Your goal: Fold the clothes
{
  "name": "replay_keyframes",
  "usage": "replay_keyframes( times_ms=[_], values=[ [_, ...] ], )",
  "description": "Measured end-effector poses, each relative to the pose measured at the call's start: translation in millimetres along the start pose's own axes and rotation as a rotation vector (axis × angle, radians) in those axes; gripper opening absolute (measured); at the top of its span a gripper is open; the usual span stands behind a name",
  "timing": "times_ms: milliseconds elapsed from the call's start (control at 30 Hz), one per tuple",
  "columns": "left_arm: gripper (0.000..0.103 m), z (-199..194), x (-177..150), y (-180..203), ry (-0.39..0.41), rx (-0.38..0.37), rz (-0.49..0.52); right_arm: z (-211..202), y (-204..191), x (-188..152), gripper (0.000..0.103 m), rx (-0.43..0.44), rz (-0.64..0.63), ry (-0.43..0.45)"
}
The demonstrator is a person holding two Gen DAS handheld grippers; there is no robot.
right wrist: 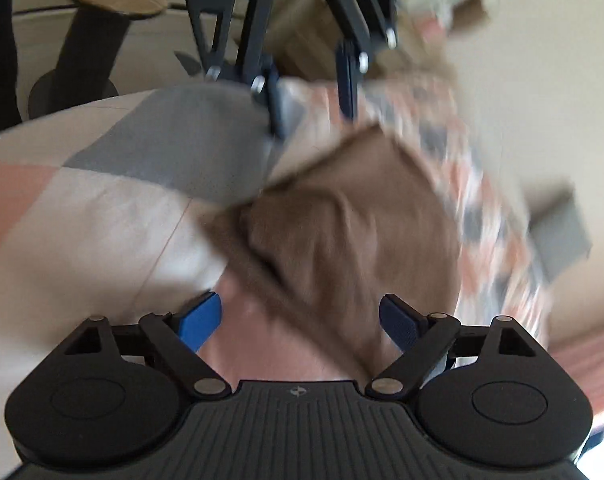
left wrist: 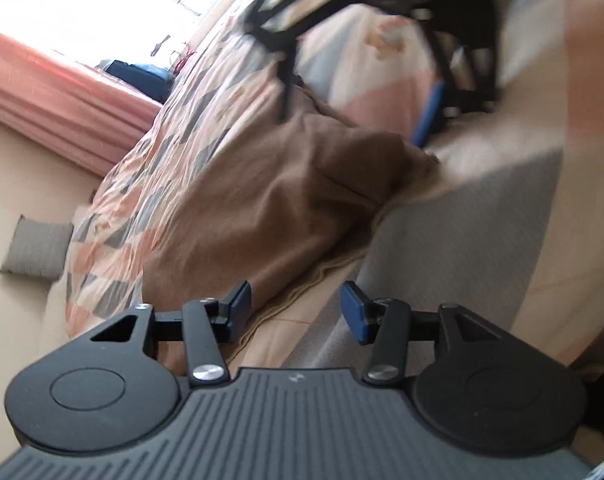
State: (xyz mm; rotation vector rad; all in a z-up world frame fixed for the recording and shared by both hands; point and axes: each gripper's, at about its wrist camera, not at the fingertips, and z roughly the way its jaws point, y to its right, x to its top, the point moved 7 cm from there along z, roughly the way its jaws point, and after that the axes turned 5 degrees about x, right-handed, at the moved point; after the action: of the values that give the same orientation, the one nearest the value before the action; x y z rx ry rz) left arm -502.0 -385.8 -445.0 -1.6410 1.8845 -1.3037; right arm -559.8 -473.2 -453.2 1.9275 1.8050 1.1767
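My left gripper hangs with its blue pads spread partway and nothing between them; the bed's patchwork quilt and a strip of tan knitted edge show through the gap. The brown garment lies crumpled on the quilt just ahead of this gripper and a little to its left, reaching away toward the far side of the bed. Beyond the garment, across from me, my right gripper shows as a dark, blurred shape over the quilt. A grey cushion rests off to the left, below the pink curtain. From the right wrist, my right gripper stands spread wide, holding nothing, and the brown garment lies directly ahead of it, one folded edge running down between the fingers without touching the pads. My left gripper hangs beyond the garment's far edge, jaws apart. The view is blurred.
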Motion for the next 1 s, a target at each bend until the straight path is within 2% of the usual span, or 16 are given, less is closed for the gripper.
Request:
replay_keyframes(
  times_ms=[100,133,200,233,267,367,600,633,667,700,733,800,833,867,933,1000],
  values=[
    [0.048,7.6,-1.1,5.9,0.01,0.026,0.046,15.4,3.4,5.1,0.088,-0.051,-0.077,0.044],
    [0.049,9.9,-1.0,7.4,0.012,0.031,0.057,21.4,4.7,7.0,0.084,-0.045,-0.088,0.051],
    [0.049,12.5,0.1,10.0,0.02,0.038,0.082,30.9,8.4,10.0,0.062,-0.014,-0.089,0.06],
    [0.049,10.3,0.7,11.7,0.036,0.04,0.099,33.5,10.8,10.9,0.037,0.015,-0.081,0.059],
    [0.05,8.8,2.2,12.6,0.051,0.041,0.109,34.0,13.8,11.6,0.025,0.04,-0.072,0.061],
    [0.059,12.3,9.1,12.1,0.084,0.05,0.12,24.1,29.0,15.3,0.019,0.08,-0.004,0.092],
    [0.058,44.1,30.2,10.1,0.138,0.114,0.116,11.2,47.3,24.7,0.019,0.14,0.06,0.113],
    [0.046,48.5,31.7,7.9,0.138,0.115,0.1,12.6,52.4,25.4,0.019,0.147,0.075,0.118],
    [0.024,53.1,31.9,4.8,0.129,0.11,0.074,10.9,56.0,25.0,0.019,0.154,0.09,0.125],
    [0.014,57.6,31.7,1.4,0.117,0.103,0.045,9.2,59.0,24.3,0.019,0.162,0.103,0.129],
    [0.011,60.6,31.1,-2.3,0.112,0.089,0.012,7.4,60.1,22.8,0.02,0.175,0.113,0.124],
    [0.011,62.4,30.2,-7.0,0.115,0.075,-0.031,3.3,62.5,18.9,0.038,0.196,0.131,0.116],
    [0.011,62.9,30.0,-7.9,0.114,0.072,-0.044,-0.1,64.4,13.9,0.059,0.191,0.136,0.115],
    [0.011,63.1,30.2,-8.7,0.112,0.07,-0.058,-3.5,66.8,5.6,0.073,0.179,0.133,0.11],
    [0.011,64.1,30.4,-11.5,0.108,0.069,-0.093,-8.6,71.8,-18.8,0.075,0.163,0.12,0.067],
    [0.011,65.1,31.3,-13.7,0.101,0.068,-0.118,-7.9,77.1,-51.8,0.075,0.134,0.087,-0.03]
  ],
)
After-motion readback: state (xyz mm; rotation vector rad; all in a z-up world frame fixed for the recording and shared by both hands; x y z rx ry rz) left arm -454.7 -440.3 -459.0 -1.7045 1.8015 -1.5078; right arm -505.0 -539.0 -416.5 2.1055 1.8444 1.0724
